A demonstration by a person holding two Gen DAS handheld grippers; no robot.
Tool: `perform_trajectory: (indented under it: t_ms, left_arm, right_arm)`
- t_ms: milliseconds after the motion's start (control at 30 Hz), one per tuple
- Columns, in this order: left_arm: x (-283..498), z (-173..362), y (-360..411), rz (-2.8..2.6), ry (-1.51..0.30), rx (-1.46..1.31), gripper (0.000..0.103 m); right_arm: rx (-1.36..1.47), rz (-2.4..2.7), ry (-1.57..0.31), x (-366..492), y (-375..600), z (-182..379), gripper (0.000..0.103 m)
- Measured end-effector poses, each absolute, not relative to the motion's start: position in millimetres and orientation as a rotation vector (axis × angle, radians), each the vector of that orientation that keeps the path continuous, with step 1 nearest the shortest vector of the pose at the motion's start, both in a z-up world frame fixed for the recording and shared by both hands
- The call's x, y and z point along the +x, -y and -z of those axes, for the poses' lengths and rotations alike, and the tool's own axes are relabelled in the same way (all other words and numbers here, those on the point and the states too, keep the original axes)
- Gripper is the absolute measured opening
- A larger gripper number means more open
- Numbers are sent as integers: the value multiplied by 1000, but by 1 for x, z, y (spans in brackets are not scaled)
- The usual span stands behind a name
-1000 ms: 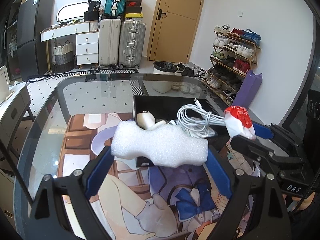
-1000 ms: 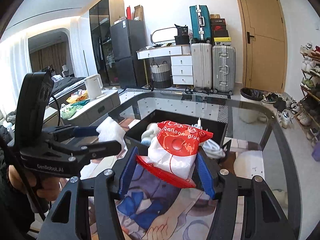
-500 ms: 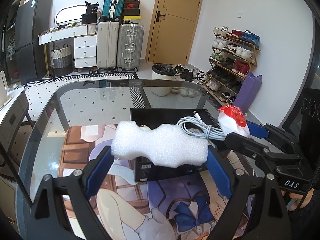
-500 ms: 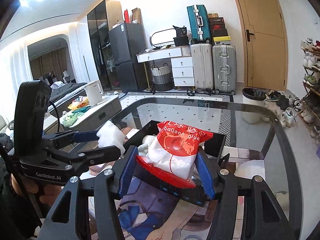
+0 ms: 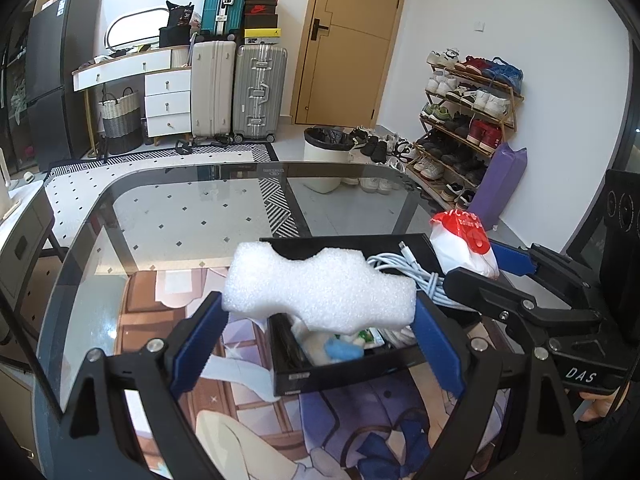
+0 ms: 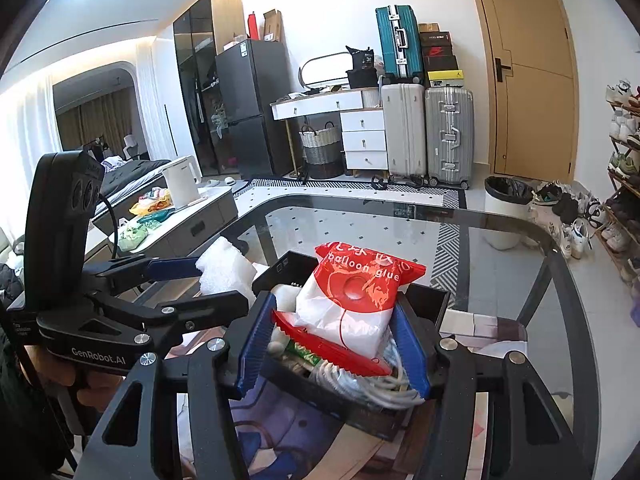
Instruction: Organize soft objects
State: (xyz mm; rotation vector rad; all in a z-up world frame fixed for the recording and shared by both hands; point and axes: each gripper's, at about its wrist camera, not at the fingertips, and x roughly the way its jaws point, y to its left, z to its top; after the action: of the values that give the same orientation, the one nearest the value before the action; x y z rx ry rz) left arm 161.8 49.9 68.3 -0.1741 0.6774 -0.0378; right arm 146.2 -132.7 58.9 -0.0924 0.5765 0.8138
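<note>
Through my left wrist camera, my left gripper [image 5: 320,320] is clamped on a white foam block [image 5: 320,286]. The block lies crosswise between my blue pads, its long axis running from one finger to the other, its ends pressed against them. Straight ahead and below sits the black tray [image 5: 348,374] on the glass table [image 5: 180,208], already holding a coil of white cable [image 5: 404,270] and some small soft items, one of them blue. The foam hangs over the tray's near-left part, clear of its contents. My right gripper [image 5: 486,264] shows at the right edge, carrying its bag above the tray's right side.

Through my right wrist camera, my right gripper [image 6: 334,344] is squeezed on a red and white bag of balloon glue [image 6: 352,304], pads pressing its lower sides, the bag standing upright between them. The tray [image 6: 432,298] lies just below and ahead, the cable under the bag. My left gripper [image 6: 216,284] sits to the left with the foam [image 6: 224,268] at the tray's left edge.

Both loads hang over the tray, so I judge the coming move is mostly downward for either hand. The bag looks more centred over the tray, though the fisheye bend makes that hard to say firmly.
</note>
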Motion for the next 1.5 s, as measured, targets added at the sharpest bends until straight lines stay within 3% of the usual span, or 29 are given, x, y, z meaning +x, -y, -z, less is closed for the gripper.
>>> perform_trajectory:
  t_ms: [600,667,767,1100,1200,1500]
  left_arm:
    - [188,-53,-60,21,-708,-203,90]
    - [189,-52,-62,21,-710,-204,91]
    - [190,-51,-61,24,-712,-197,90]
    - [190,-50,-50,18,-702,-159,92]
    - [188,-52,-47,1,-689,-148,103]
    - [172,-60,-41,10,-646,-114,103]
  right_arm:
    - [-139,-784,-614,170,117,-43,60]
    - [-143,-791,-621,172,117,-40,65]
    - [-140,-805,-595,167,120,-40,95]
    - [-134,-773,-575,153,138,-37,100]
    - [-138,-763,-575,149,143,-36,100]
    - [-131,-754,-580,138,149,-34,101]
